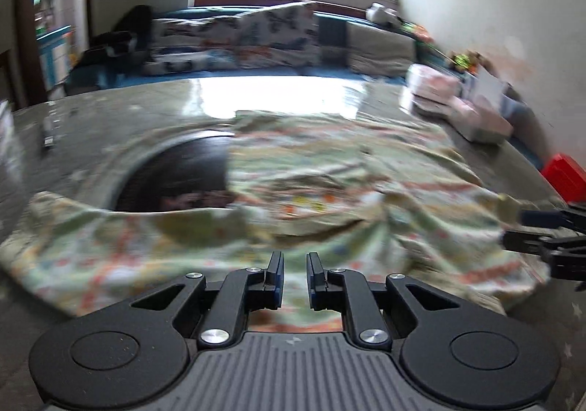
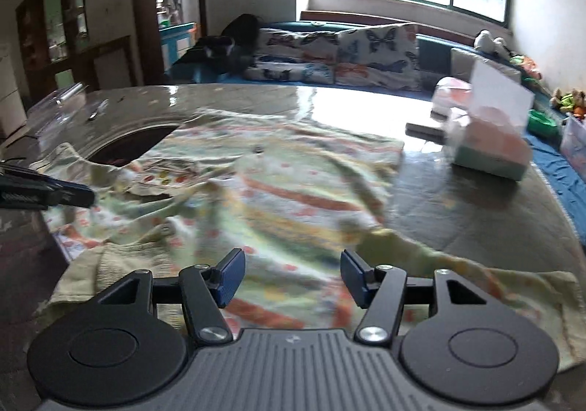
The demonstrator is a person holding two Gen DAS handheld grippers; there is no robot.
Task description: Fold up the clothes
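Note:
A pale green garment with orange and yellow print (image 1: 311,191) lies spread and wrinkled on the grey table (image 1: 110,111); it also shows in the right wrist view (image 2: 278,198). My left gripper (image 1: 295,277) hovers over the garment's near edge, jaws a narrow gap apart with nothing between them. My right gripper (image 2: 291,277) is wide open over the garment's near hem, empty. The right gripper also shows at the right edge of the left wrist view (image 1: 512,230). The left gripper shows at the left edge of the right wrist view (image 2: 88,195).
A dark round opening in the table (image 1: 183,176) is partly covered by the garment. Tissue boxes and packets (image 2: 487,144) stand at the table's right. A red box (image 1: 564,176) sits at the right edge. A bench with butterfly cushions (image 2: 340,56) lies behind.

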